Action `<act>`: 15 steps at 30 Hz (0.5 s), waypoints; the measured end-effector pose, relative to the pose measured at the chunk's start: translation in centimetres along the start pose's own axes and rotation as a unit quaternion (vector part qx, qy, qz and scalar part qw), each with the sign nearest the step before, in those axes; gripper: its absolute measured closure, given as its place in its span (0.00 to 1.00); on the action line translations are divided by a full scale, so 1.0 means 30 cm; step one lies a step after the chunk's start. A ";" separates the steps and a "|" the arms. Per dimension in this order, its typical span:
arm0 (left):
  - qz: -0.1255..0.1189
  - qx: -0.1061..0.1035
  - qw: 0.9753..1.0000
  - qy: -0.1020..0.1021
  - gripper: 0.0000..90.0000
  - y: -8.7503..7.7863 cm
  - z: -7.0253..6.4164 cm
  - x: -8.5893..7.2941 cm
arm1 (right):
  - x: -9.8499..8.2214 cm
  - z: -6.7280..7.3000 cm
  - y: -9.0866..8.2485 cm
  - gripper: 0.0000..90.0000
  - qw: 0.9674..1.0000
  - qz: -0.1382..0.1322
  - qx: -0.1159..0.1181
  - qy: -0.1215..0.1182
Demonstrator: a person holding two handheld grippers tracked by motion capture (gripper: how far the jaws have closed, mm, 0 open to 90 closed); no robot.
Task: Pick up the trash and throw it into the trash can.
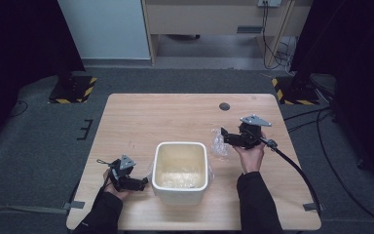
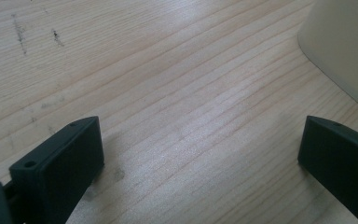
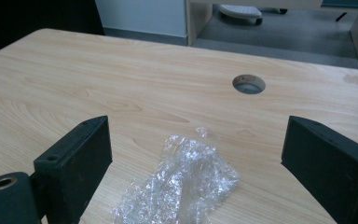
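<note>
My right gripper [image 3: 196, 154] has its jaws spread wide, hanging just over the crumpled clear plastic wrap [image 3: 179, 184] that lies on the table [image 1: 141, 117], right of the white bin [image 1: 180, 170]. My left gripper [image 2: 200, 158] is spread too and holds nothing, low over bare wood just beside the bin's wall. Some clear plastic seems to lie in the bin's bottom already. I judge the work part done: this piece is not yet pinched, and it has yet to be lifted and dropped into the bin.
</note>
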State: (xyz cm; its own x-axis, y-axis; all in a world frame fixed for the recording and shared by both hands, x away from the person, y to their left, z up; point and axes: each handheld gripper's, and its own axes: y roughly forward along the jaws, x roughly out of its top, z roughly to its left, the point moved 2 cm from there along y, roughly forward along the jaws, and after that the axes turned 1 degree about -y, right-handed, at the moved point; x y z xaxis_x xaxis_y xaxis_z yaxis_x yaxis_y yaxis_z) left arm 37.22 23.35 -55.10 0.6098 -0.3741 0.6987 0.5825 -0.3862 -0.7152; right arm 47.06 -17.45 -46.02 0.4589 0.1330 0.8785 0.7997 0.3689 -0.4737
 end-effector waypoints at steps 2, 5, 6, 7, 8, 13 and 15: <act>0.000 0.000 1.000 0.000 0.00 0.000 0.000 0.000 | -0.015 0.004 0.020 0.09 1.000 0.009 -0.002 0.000; 0.000 0.000 1.000 0.000 0.00 0.000 0.000 0.000 | -0.036 0.010 0.045 0.10 1.000 0.022 -0.005 -0.006; 0.000 0.000 1.000 0.000 0.00 0.000 0.000 0.000 | -0.043 0.012 0.052 0.10 1.000 0.024 -0.005 -0.006; 0.000 0.000 1.000 0.000 0.00 0.000 0.000 0.000 | -0.050 0.013 0.059 0.10 1.000 0.026 -0.006 -0.007; 0.000 0.000 1.000 0.000 0.00 0.000 0.000 0.000 | -0.055 0.014 0.064 0.11 1.000 0.028 -0.007 -0.007; 0.000 0.000 1.000 0.000 0.00 0.000 0.000 0.000 | -0.091 0.023 0.105 0.11 0.999 0.048 -0.011 -0.008; 0.000 0.000 1.000 0.000 0.00 0.000 0.000 0.000 | -0.102 0.025 0.117 0.11 0.998 0.054 -0.012 -0.010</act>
State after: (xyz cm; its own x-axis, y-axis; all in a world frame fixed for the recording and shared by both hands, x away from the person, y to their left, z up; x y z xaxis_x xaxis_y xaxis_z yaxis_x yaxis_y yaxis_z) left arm 37.22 23.35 -55.10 0.6098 -0.3740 0.6988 0.5825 -0.3863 -0.7151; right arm 48.16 -15.87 -50.33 0.5348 0.1898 0.8234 0.7553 0.3294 -0.5665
